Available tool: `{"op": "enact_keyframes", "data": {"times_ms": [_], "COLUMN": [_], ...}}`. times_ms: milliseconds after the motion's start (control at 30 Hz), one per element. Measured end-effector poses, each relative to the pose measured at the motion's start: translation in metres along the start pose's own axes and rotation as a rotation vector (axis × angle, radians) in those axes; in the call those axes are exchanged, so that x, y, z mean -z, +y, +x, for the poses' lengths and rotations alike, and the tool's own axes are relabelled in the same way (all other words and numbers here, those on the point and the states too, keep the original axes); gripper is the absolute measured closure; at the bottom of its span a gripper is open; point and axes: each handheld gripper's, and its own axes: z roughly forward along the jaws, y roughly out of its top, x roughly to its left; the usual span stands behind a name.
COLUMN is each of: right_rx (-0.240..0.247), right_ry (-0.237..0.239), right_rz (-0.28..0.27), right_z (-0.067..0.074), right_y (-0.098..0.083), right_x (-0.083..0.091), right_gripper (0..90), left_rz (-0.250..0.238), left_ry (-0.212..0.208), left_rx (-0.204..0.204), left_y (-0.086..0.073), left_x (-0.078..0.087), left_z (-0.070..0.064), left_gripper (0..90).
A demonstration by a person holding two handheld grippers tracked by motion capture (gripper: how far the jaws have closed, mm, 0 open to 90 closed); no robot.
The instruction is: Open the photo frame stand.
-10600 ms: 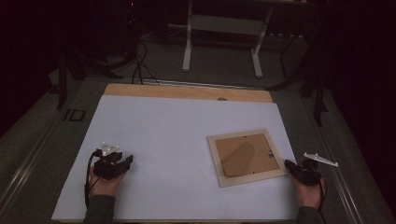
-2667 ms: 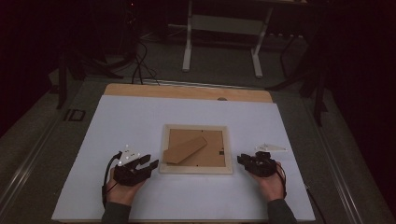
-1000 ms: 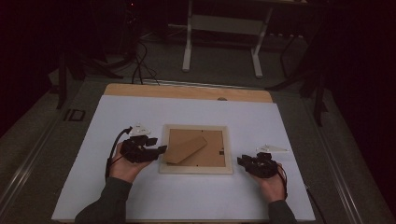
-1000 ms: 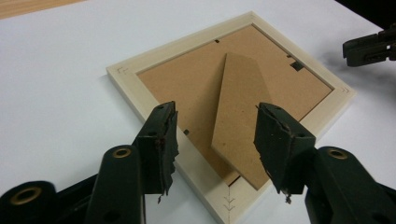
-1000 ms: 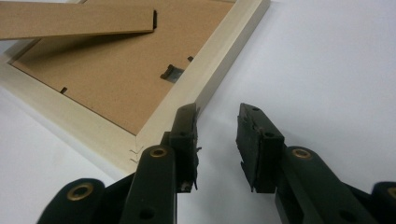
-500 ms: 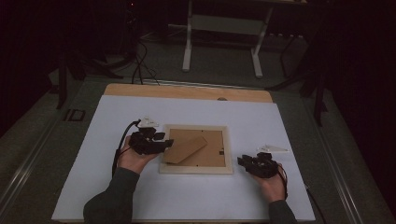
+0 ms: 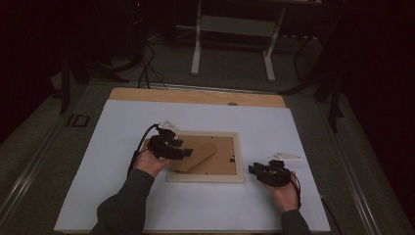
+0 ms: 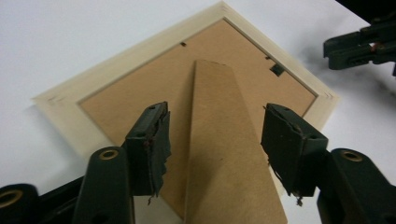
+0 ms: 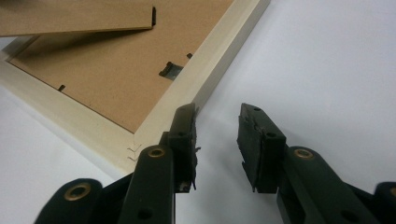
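A pale wooden picture frame lies face down mid-table, its brown backing up and its easel stand flap slightly raised. My left gripper reaches over the frame's left edge. In the left gripper view it is open, its jaws have just been opening, and the flap runs between them without either pad pressing on it. My right gripper rests on the table by the frame's near right corner. Seen from its own camera, my right gripper is open over bare table, one jaw close beside the frame's edge.
A white mat covers the table, with a wooden strip along its far edge. Beyond the table lie dark floor, cables and a metal stand. My right gripper also appears far off in the left gripper view.
My left hand has moved right, from beside the frame's left edge to over the backing and flap. The right hand and the frame have stayed put.
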Motion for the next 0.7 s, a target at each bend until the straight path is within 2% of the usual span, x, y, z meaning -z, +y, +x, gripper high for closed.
{"op": "enact_keyframes", "data": {"times_ms": [233, 400, 567, 700], "right_rx": [-0.001, -0.004, -0.005, -0.003], "right_ry": [0.002, 0.002, 0.002, 0.005], "right_rz": [0.002, 0.003, 0.006, 0.007], "right_z": [0.000, 0.000, 0.000, 0.000], "right_y": [0.000, 0.000, -0.001, -0.001], "right_x": [0.000, -0.001, -0.001, -0.002], "right_gripper": [66.4, 66.3, 66.3, 66.0], "left_rz": [0.045, 0.082, 0.097, 0.110], "left_ry": [-0.033, -0.051, -0.078, -0.080], "left_rx": [0.017, 0.015, 0.017, 0.023], "left_y": [0.002, 0.002, 0.002, 0.002], "left_x": [-0.016, -0.026, -0.033, -0.038], "left_z": [0.005, 0.006, 0.007, 0.008], "left_gripper": [36.2, 33.5, 32.9, 33.0]}}
